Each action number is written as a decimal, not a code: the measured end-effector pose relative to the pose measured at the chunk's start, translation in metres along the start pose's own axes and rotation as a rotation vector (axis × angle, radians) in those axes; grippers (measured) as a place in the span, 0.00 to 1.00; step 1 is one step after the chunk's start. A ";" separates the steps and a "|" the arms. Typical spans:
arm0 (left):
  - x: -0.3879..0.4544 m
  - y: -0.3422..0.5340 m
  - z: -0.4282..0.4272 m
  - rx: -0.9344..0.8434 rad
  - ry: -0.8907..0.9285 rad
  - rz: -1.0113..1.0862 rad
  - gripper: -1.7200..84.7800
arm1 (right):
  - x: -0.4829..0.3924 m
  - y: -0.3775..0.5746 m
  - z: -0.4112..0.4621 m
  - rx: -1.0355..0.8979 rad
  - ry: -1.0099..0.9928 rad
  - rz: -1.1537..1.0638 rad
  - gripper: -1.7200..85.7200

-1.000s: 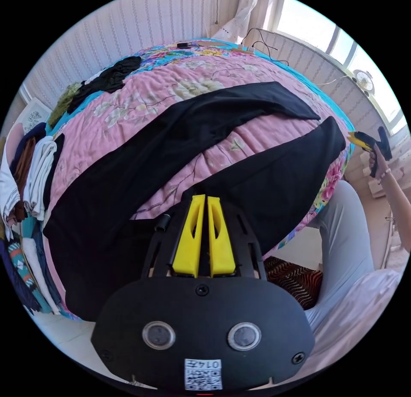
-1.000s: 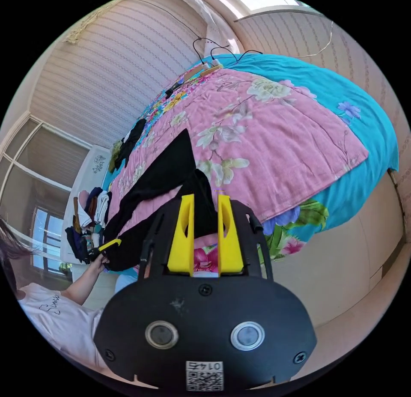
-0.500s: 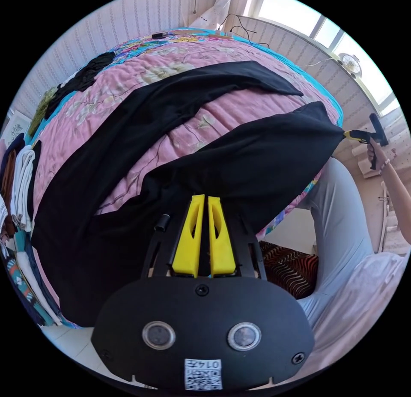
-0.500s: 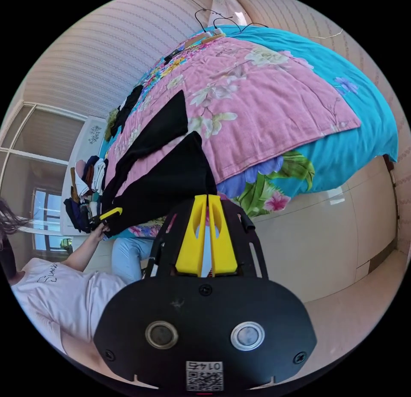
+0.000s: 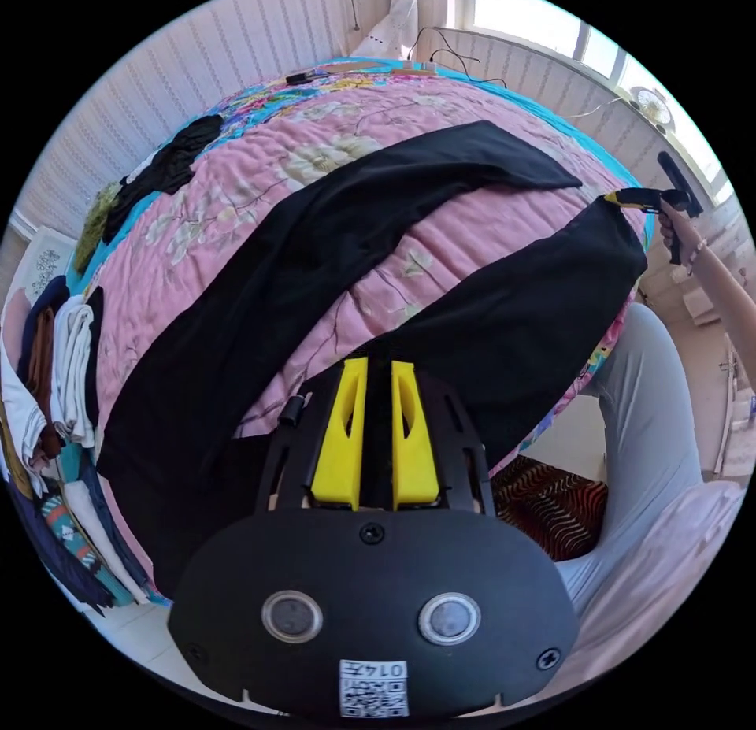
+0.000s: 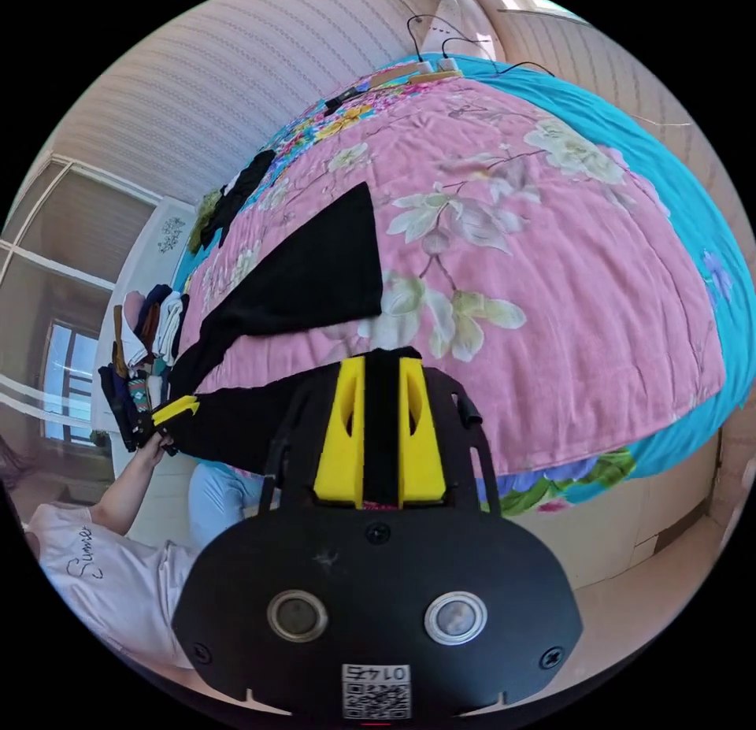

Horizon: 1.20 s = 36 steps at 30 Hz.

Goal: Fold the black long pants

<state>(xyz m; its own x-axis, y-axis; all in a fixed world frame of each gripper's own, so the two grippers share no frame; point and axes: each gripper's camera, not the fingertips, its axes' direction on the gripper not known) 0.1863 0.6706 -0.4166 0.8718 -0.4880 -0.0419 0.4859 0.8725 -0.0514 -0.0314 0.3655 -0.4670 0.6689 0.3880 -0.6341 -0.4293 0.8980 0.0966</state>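
Note:
The black long pants lie spread on a pink floral bedspread, their two legs fanned apart. My left gripper is shut on the waist end at the near bed edge, with black cloth between its yellow jaws. The near leg runs off to the right, where my right gripper holds its hem. In the right gripper view, my right gripper is shut on a strip of the pants. My left gripper is at the far end of the cloth, in the person's hand.
Folded clothes are stacked at the bed's left edge. A dark garment lies at the far side, and cables at the head. The person's leg and a striped rug are beside the bed.
The right gripper closed on the near leg's hem and pulled it taut off the bed edge. It has now carried the hem back over the bedspread, where the leg lies flatter.

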 end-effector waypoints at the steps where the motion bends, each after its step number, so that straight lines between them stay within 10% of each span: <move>1: -0.001 0.000 0.000 -0.002 -0.004 0.004 0.09 | -0.007 -0.005 -0.002 0.029 -0.007 0.001 0.04; 14: -0.019 0.044 -0.012 0.012 -0.009 0.083 0.09 | -0.060 -0.059 0.031 0.046 0.050 0.094 0.03; 23: -0.128 0.177 -0.094 0.233 0.009 -0.396 0.08 | -0.152 -0.065 0.017 0.151 0.280 0.032 0.08; 36: -0.243 0.476 -0.114 0.448 -0.063 -1.201 0.14 | -0.692 -0.141 0.285 -0.286 -0.046 -1.085 0.11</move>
<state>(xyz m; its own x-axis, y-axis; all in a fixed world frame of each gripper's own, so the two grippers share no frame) 0.1993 1.2019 -0.5450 -0.1299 -0.9792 -0.1556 0.9329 -0.1738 0.3153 -0.2612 0.0297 0.1767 0.7927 -0.5577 -0.2463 0.2744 0.6871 -0.6728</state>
